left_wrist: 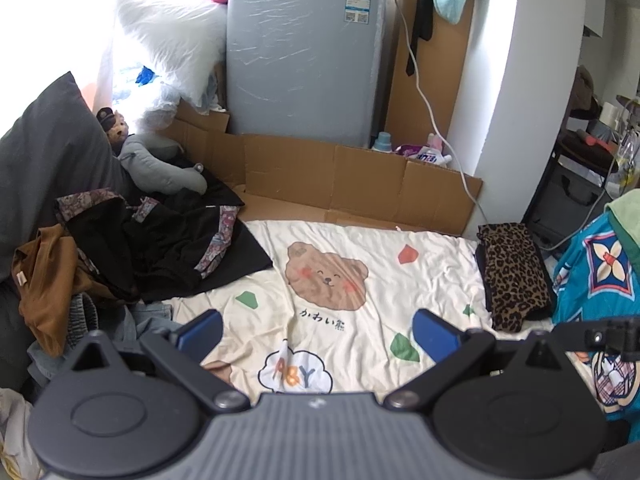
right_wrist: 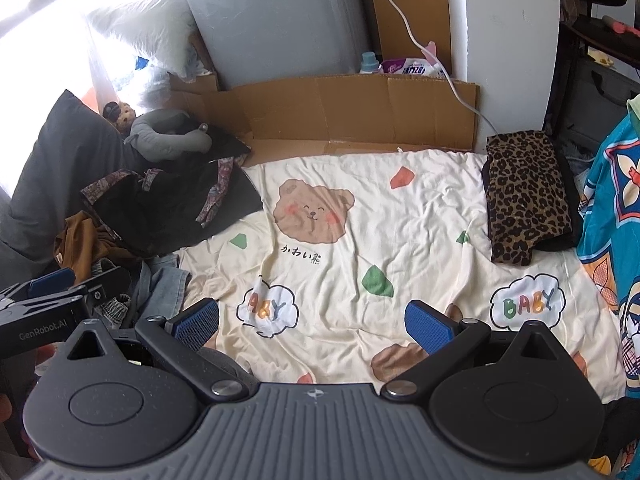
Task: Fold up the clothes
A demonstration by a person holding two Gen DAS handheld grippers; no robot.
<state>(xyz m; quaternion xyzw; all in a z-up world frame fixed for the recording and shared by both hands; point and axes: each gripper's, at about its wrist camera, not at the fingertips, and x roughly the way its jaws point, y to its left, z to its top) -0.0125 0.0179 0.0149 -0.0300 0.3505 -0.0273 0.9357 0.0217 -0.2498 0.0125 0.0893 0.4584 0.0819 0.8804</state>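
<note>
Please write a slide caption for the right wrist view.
Open right claw above bear-print sheet; folded leopard-print garment at right.

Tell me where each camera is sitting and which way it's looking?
Left wrist: on the left tongs, open, facing over the bear sheet toward the grey appliance; the right tongs' edge shows far right.
Right wrist: on the right tongs, open, facing the same way from further right; the left tongs show at left.
Both see the bear sheet, the leopard-print garment and the dark clothes pile.
</note>
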